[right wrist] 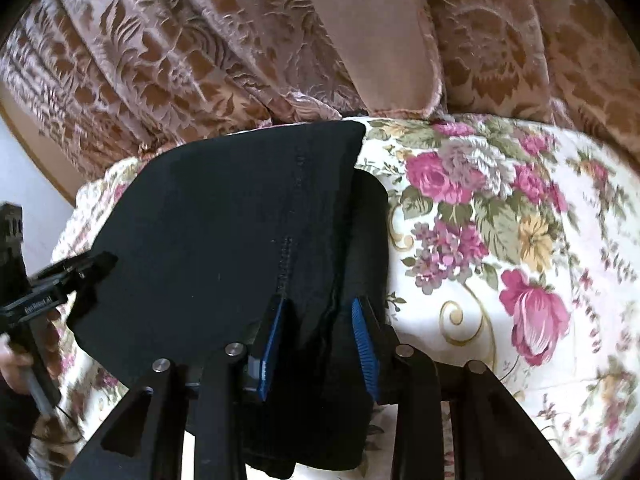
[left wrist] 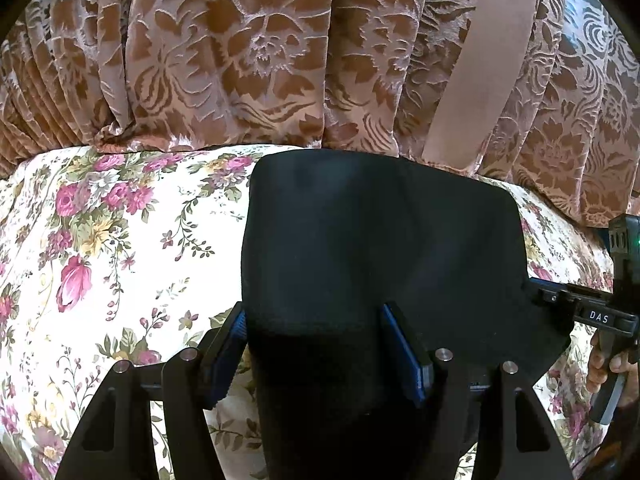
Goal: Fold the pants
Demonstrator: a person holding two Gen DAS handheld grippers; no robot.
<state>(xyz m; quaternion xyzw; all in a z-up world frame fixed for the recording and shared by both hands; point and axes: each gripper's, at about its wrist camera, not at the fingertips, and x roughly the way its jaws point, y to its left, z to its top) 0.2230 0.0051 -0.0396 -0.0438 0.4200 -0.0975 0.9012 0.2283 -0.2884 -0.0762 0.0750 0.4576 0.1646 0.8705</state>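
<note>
The black pants (left wrist: 360,240) lay folded on a bed covered by a flowered sheet (left wrist: 100,240), with their far edge close to the brown patterned curtain (left wrist: 240,60) that hung behind the bed. A plain beige band (left wrist: 480,60) ran down the curtain on the right side of the left wrist view.

The left gripper (left wrist: 320,354) pointed forward and slightly down over the near left edge of the pants. Its two blue-padded fingers (left wrist: 230,356) stood apart, with a thick dark fold of the pants filling the gap between them. The pads sat against the cloth on both sides, but it could not be told whether they were pressing it or only straddling it.

The right gripper (right wrist: 320,348) was posed much the same at the near right edge of the pants, aimed forward along a stitched seam (right wrist: 286,256). Its blue pads (right wrist: 364,344) also stood apart with bunched black cloth between them, and the pressure on the cloth could not be judged there either.

In the left wrist view, the right gripper (left wrist: 544,294) reached in from the right edge, touching the right border of the pants, with a hand (left wrist: 608,364) wrapped around its handle. In the right wrist view, the left gripper (right wrist: 100,264) came in from the left, its tip at the left border of the pants, also held by a hand (right wrist: 16,360).
</note>
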